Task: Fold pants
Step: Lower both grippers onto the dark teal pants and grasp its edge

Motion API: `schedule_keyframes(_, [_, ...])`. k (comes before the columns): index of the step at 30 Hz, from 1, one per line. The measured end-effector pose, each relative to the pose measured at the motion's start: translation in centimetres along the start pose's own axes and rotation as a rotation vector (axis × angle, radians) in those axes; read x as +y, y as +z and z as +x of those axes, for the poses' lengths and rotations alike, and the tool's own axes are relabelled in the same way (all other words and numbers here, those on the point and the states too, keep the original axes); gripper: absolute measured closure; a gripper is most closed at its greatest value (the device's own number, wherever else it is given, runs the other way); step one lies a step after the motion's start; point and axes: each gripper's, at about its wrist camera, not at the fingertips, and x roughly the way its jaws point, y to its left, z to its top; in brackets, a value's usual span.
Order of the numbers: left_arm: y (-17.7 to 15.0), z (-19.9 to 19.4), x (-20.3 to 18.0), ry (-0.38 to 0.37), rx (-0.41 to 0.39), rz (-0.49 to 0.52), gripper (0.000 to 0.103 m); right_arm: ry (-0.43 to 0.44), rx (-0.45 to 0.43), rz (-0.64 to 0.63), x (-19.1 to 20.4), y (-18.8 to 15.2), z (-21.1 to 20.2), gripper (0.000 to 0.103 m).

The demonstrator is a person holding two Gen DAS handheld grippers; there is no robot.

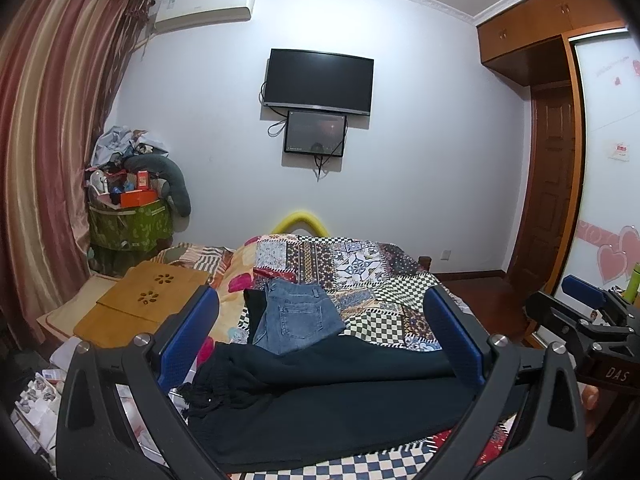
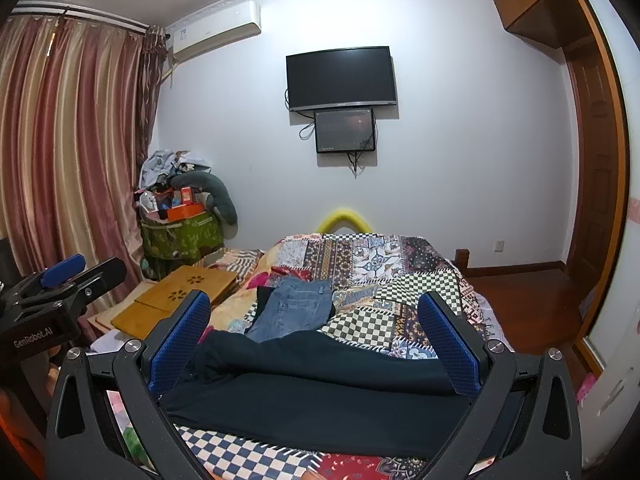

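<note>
Dark navy pants point(image 1: 320, 392) lie across the patchwork bedspread point(image 1: 360, 276) close in front of both grippers, waistband bunched at the left; they also show in the right wrist view point(image 2: 320, 384). Folded blue jeans point(image 1: 296, 316) lie just beyond them, also in the right wrist view point(image 2: 296, 308), with a black garment point(image 1: 253, 312) under their left side. My left gripper point(image 1: 320, 340) is open, its blue pads wide apart above the dark pants. My right gripper point(image 2: 316, 344) is open likewise, and it also shows at the right edge of the left wrist view point(image 1: 592, 308).
A bamboo lap tray point(image 1: 148, 304) lies on the bed's left side. A green hamper piled with clutter point(image 1: 128, 216) stands in the left corner by striped curtains point(image 1: 48, 152). A TV point(image 1: 320, 80) hangs on the far wall. A wardrobe point(image 1: 608, 160) and wooden floor point(image 1: 488, 300) are at the right.
</note>
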Motion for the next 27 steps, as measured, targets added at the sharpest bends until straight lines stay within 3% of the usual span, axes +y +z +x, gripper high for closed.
schedule_keyframes(10, [-1.8, 8.4, 2.6, 0.05, 0.155, -0.05, 0.0, -0.059, 0.113, 0.033, -2.5, -2.2, 5.2, 0.0])
schedule_keyframes(16, [-3.7, 15.4, 5.5, 0.128, 0.27, -0.075, 0.0, -0.089, 0.2, 0.073, -5.2, -3.6, 9.2, 0.0])
schedule_keyframes(22, [-5.1, 22.4, 8.9, 0.236, 0.355, 0.0, 0.0, -0.121, 0.294, 0.05, -7.9, -4.4, 13.3, 0.0])
schedule_keyframes(27, [-6.7, 28.0, 12.6, 0.263, 0.476, 0.038, 0.0, -0.104, 0.419, -0.017, -9.6, -5.3, 16.8, 0.0])
